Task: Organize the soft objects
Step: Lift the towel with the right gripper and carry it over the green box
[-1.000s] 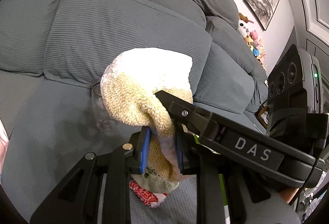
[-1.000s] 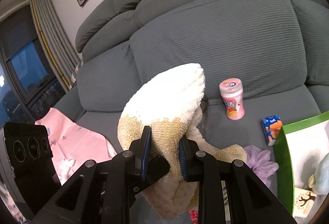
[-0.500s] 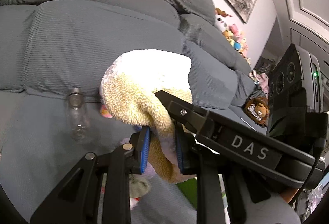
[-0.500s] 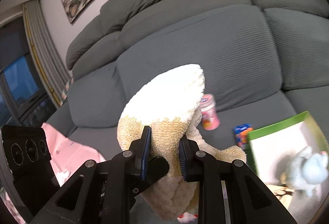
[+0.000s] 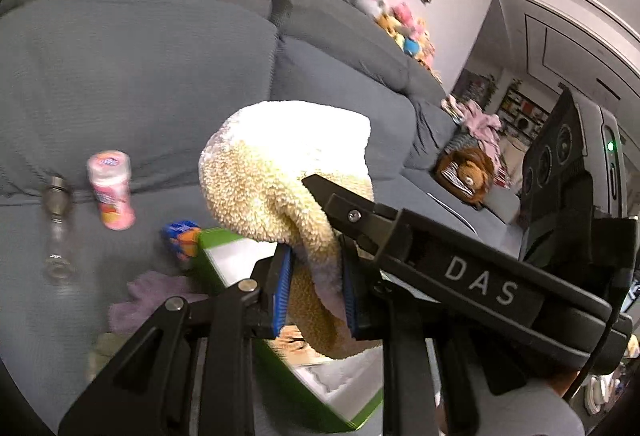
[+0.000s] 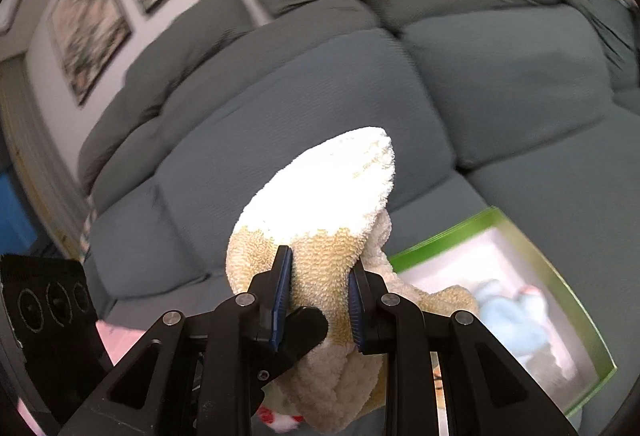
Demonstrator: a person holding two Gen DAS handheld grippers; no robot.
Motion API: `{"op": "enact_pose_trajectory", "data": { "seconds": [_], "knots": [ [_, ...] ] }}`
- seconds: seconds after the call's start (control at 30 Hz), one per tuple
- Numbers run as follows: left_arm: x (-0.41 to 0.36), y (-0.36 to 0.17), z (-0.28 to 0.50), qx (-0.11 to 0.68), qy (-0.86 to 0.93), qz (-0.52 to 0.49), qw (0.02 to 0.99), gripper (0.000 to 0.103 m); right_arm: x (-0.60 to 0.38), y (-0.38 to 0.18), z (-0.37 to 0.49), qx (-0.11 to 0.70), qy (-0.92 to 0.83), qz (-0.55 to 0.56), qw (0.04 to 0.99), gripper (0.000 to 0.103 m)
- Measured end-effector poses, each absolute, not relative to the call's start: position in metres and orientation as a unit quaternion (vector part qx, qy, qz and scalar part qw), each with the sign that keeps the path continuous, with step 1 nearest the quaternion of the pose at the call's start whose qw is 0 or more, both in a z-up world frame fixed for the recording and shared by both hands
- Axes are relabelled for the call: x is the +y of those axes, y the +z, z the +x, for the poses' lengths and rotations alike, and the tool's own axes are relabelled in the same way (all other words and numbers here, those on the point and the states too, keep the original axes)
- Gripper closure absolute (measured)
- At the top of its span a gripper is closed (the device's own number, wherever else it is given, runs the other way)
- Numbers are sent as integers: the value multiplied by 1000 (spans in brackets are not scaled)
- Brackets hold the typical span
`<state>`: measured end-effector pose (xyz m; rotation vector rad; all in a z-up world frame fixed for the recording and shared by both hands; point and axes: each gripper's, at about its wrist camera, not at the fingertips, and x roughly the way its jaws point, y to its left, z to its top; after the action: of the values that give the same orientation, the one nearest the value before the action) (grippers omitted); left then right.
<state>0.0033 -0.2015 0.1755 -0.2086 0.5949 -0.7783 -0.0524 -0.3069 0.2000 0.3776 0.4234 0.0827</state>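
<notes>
Grey ribbed sofa (image 5: pixel 140 75) filled both views. Only the left camera caught the pink bottle (image 5: pixel 110 189) and purple cloth (image 5: pixel 148 296); only the right showed a blue plush (image 6: pixel 508 316) in the green box (image 6: pixel 440 236). Both grippers (left (image 5: pixel 314 292), right (image 6: pixel 318 306)) were clamped on the nubby cream plush (image 5: pixel 280 171), held above the box.

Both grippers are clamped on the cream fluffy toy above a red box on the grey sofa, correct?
Not quite: the box is green-rimmed, not red, as the right wrist view shows. The rest holds: the left gripper and right gripper are both shut on the cream fluffy toy above the grey sofa.
</notes>
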Motion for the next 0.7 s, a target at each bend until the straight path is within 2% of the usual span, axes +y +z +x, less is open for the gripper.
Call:
{"op": "enact_pose_trajectory", "data": {
  "seconds": [0.3, 0.7],
  "knots": [
    [-260, 150, 18, 339, -416, -92, 838, 84, -365, 177, -53, 235, -55, 246, 939, 76],
    [-298, 122, 33, 408, -419, -80, 807, 84, -409, 148, -42, 291, -116, 288, 905, 76]
  ]
}}
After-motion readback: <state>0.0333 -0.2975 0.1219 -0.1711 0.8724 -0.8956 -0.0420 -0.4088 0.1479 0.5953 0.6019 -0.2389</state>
